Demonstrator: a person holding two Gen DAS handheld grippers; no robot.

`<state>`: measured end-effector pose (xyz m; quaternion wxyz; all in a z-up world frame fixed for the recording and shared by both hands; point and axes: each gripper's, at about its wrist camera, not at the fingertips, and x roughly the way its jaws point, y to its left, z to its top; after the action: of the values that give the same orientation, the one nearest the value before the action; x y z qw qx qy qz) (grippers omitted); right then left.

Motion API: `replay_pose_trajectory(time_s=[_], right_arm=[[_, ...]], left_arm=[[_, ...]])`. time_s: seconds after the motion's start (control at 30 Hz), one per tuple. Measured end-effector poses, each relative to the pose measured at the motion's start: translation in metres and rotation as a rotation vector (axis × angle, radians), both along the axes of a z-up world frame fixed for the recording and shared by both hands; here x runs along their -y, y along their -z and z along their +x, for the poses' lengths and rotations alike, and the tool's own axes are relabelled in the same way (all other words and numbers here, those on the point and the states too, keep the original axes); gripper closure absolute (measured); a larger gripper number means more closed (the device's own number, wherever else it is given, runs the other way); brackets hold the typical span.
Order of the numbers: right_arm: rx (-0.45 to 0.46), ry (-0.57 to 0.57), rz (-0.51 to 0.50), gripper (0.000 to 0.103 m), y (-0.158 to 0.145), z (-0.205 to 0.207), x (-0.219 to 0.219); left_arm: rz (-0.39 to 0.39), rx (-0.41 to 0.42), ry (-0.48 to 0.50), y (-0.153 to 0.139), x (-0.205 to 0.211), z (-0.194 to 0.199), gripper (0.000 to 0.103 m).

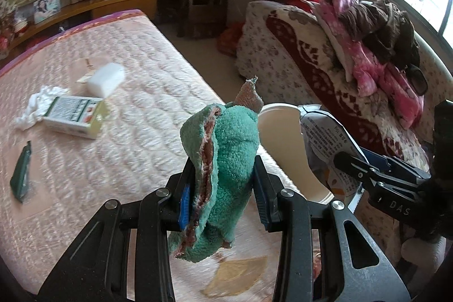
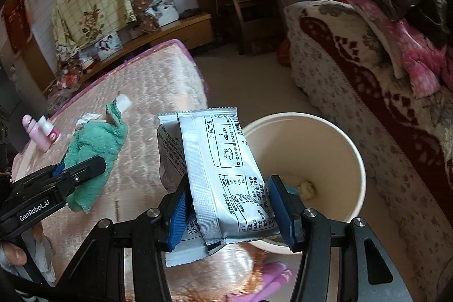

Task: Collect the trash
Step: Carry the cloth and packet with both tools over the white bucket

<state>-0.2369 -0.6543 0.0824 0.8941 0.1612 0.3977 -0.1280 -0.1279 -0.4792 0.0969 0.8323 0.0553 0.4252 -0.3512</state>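
The left tool point(image 1: 223, 200) holds a cloth point(image 1: 226, 149) above the bed point(image 1: 136, 109); to its right the right tool point(image 2: 229, 205) holds a packet point(image 2: 223, 169) beside a cup point(image 2: 334, 149) (lumps lie inside). Farther along the bed, a box point(image 1: 75, 116) lies between tissue point(image 1: 39, 104) and a block point(image 1: 106, 78).

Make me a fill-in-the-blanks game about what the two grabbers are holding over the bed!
1. The left gripper is shut on a fluffy ____ terry cloth.
2. The right gripper is shut on a silver printed foil ____.
3. Next to that gripper stands a round cream paper ____, open at the top.
4. A white and green cardboard box lies on the pink quilted ____.

Missing words: green; packet; cup; bed
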Motion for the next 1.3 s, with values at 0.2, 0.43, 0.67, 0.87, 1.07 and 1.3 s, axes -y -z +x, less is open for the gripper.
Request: replay_pose_trajectory(time_s=[0.2, 0.43, 0.67, 0.87, 1.07, 1.3], right_arm=[[-0.006, 0.029, 0.008, 0.051, 0.005, -0.006, 0.014], [-0.010, 0.047, 0.018, 0.051, 0.008, -0.009, 0.021], [-0.010, 0.058, 0.023, 0.051, 0.009, -0.009, 0.027], [-0.006, 0.062, 0.026, 0.051, 0.009, -0.011, 0.030], [-0.007, 0.075, 0.028, 0.051, 0.010, -0.016, 0.034], [-0.008, 0.096, 0.033, 0.051, 0.011, -0.022, 0.043]], left_arm=[[0.005, -0.012, 0.030, 0.004, 0.017, -0.002, 0.068], [0.006, -0.025, 0.042, 0.007, 0.024, -0.003, 0.068], [0.010, -0.029, 0.050, 0.008, 0.028, -0.003, 0.068], [0.012, -0.027, 0.059, 0.009, 0.033, -0.005, 0.068], [0.012, -0.035, 0.074, 0.010, 0.042, -0.008, 0.068], [-0.003, -0.057, 0.104, 0.011, 0.054, -0.013, 0.068]])
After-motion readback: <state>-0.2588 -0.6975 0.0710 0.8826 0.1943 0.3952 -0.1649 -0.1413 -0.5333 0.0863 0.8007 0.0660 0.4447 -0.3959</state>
